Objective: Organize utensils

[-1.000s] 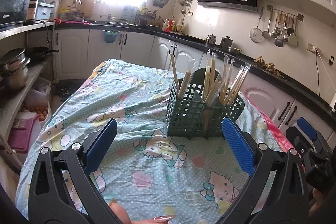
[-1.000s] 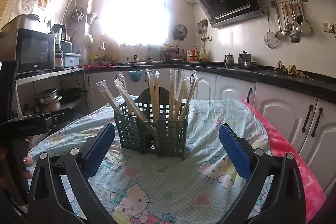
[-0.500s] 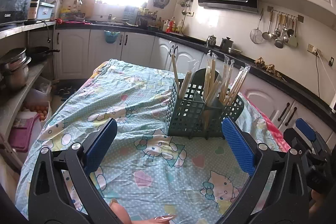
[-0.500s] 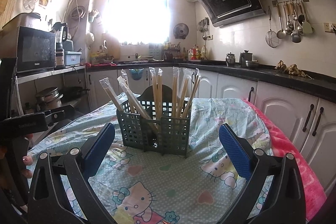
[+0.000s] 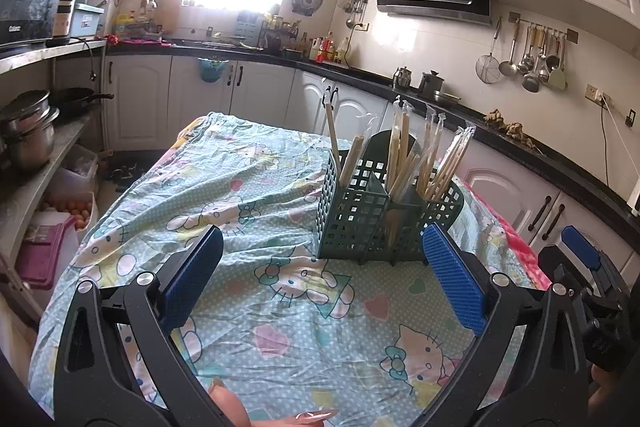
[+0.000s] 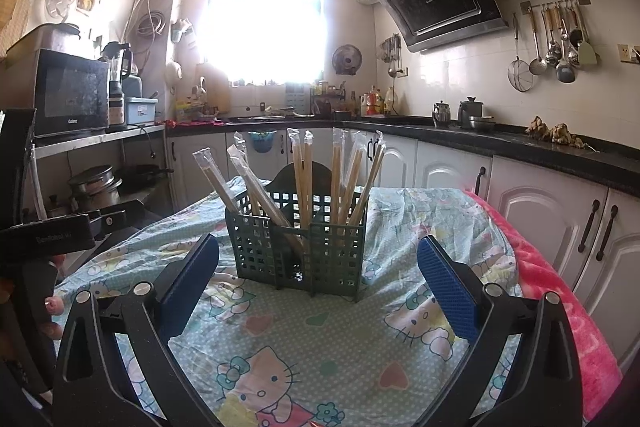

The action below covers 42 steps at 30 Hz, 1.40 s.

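A dark green slotted utensil holder stands upright on a table covered with a Hello Kitty cloth. It also shows in the right wrist view. Several pairs of plastic-wrapped wooden chopsticks stand in its compartments, and they show in the right wrist view too. My left gripper is open and empty, short of the holder. My right gripper is open and empty, facing the holder from the other side. The right gripper's body shows at the right edge of the left wrist view.
A pink blanket hangs over the table's right edge. Kitchen counters and white cabinets run along the back and right. A shelf with pots and a microwave stands at the left.
Both grippers have shifted only slightly; the holder sits a little nearer the middle of the right wrist view. Both stay open and empty.
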### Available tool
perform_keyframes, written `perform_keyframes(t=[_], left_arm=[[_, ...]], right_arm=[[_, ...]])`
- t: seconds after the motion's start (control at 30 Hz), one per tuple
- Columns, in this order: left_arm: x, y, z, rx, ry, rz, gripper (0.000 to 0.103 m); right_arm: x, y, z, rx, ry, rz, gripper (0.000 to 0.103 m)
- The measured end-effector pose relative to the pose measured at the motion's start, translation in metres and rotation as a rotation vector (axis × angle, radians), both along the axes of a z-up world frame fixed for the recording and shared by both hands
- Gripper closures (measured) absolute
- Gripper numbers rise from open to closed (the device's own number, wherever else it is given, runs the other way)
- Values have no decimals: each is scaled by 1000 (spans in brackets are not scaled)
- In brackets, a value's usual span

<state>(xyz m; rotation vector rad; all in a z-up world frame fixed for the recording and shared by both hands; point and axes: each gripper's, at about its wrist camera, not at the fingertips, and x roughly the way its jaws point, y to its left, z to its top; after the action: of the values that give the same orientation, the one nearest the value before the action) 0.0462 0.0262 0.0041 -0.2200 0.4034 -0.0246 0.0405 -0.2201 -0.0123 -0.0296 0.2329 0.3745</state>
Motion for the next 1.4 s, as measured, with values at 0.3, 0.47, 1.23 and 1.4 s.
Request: perform_keyframes(t=[0.3, 0.47, 1.23, 1.4], left_arm=[[0, 0, 0, -2, 1, -2, 11], [0, 0, 0, -2, 1, 0, 11], [1, -2, -2, 17, 12, 4, 11], [5, 2, -3, 13, 42, 20, 11]], right_arm=[[0, 0, 0, 2, 1, 2, 6], [0, 0, 0, 0, 1, 3, 6], [-2, 2, 2, -5, 0, 9, 6], [-3, 0, 3, -7, -7, -1, 6]])
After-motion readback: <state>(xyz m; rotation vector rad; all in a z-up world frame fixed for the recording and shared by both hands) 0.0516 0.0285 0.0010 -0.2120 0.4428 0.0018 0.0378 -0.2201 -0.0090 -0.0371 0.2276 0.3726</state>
